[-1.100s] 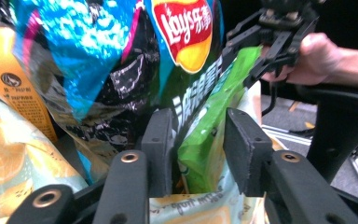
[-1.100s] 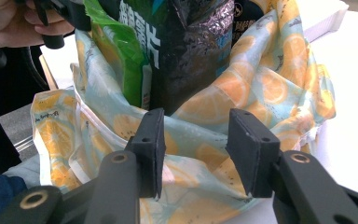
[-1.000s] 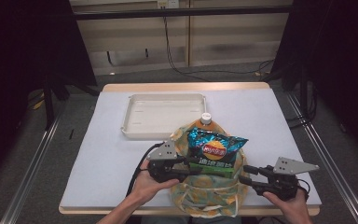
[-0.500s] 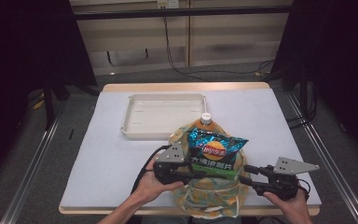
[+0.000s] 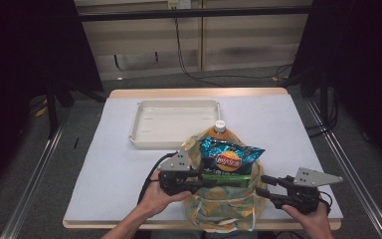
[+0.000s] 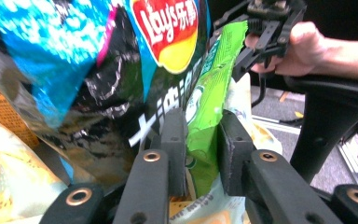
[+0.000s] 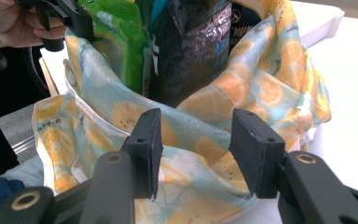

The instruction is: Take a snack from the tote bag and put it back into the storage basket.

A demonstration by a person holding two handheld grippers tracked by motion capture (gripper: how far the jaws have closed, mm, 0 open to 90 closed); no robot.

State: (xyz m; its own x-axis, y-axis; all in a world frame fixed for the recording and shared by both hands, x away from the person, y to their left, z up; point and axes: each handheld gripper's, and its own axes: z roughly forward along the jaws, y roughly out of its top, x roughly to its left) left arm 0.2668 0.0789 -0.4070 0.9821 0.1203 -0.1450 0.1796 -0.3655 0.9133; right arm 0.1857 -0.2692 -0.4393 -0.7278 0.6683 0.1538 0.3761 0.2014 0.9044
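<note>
pinching the green packet (image 6: 207, 112), the left gripper (image 5: 214, 182) reaches into the orange-print cloth bag (image 5: 224, 211) at the table's (image 5: 104, 174) near edge. right gripper (image 5: 264, 185) spread, beside the bag. chip bag (image 5: 229, 158) on top.

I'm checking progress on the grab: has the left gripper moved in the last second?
Yes. The left gripper slid rightward, away from the white tray's left edge, across the bag, now closing on the green packet.

A white-topped table (image 5: 104, 164) with a wooden edge carries a shallow white tray (image 5: 176, 123) toward its far side. Just nearer than the tray, at the near edge, sits an orange-print fabric bag (image 5: 224, 209).
</note>
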